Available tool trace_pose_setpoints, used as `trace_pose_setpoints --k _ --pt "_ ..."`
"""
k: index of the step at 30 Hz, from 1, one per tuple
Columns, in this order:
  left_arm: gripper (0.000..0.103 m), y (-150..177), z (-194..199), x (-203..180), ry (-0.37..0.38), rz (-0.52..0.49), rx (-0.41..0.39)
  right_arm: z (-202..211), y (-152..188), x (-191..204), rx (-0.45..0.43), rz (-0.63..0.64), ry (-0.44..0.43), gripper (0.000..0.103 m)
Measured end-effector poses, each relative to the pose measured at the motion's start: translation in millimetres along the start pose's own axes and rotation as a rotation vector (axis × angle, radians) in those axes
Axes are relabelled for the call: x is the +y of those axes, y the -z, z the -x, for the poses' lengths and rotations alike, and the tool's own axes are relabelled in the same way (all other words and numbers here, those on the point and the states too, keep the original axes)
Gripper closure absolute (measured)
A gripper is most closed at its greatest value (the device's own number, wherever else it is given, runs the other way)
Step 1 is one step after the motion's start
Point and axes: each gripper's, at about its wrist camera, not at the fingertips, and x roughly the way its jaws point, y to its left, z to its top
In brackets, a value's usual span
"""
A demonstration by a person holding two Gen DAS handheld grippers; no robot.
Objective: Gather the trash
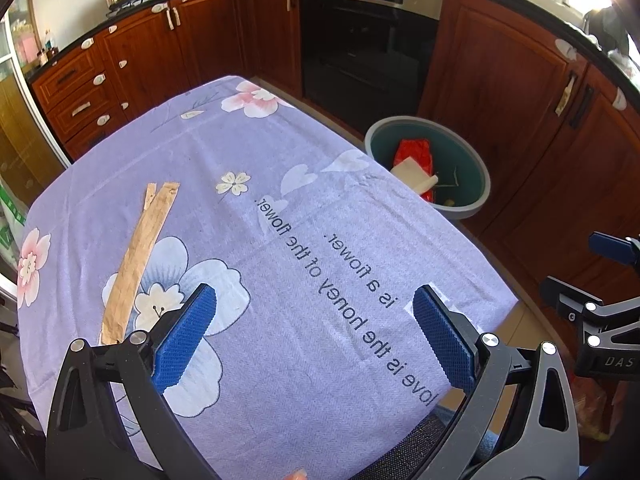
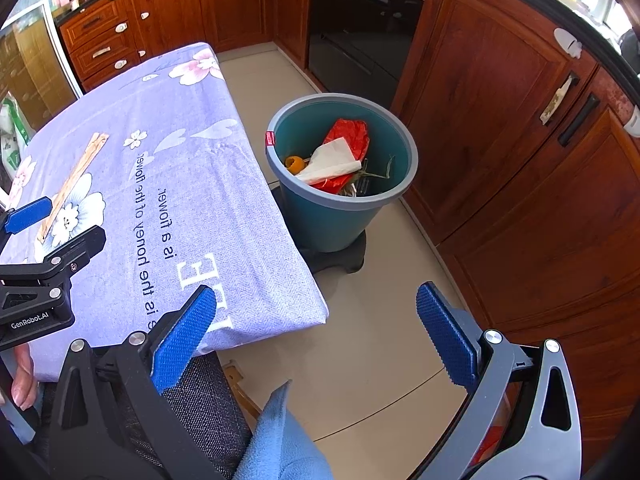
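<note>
On the left of the table (image 1: 304,248), draped in a lilac flowered cloth, lies the last scrap, a long torn strip of brown paper (image 1: 138,248), just ahead of the left tongs (image 1: 314,338), which hang spread wide and empty. I'd judge the next move is to swing left, straddle the strip and pinch it. The right tongs (image 2: 316,340), equally spread and empty, look off the table's edge; only their view shows the teal plastic bin (image 2: 340,216) whole, with white paper and red wrapper inside.
</note>
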Motion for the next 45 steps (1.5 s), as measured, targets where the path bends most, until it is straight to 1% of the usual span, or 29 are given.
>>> trace_pose_setpoints --k 19,31,45 --pt "0.004 2 1 -4 -0.003 -0.012 -0.002 0 1 3 -0.002 0.002 -0.003 0.007" --pt "0.004 5 2 -11 0.017 -0.038 -0.007 -3 0 3 0.003 0.004 -0.004 0.007" --pt "0.004 6 4 -11 0.001 -0.039 -0.01 -5 1 4 0.004 0.009 0.001 0.007"
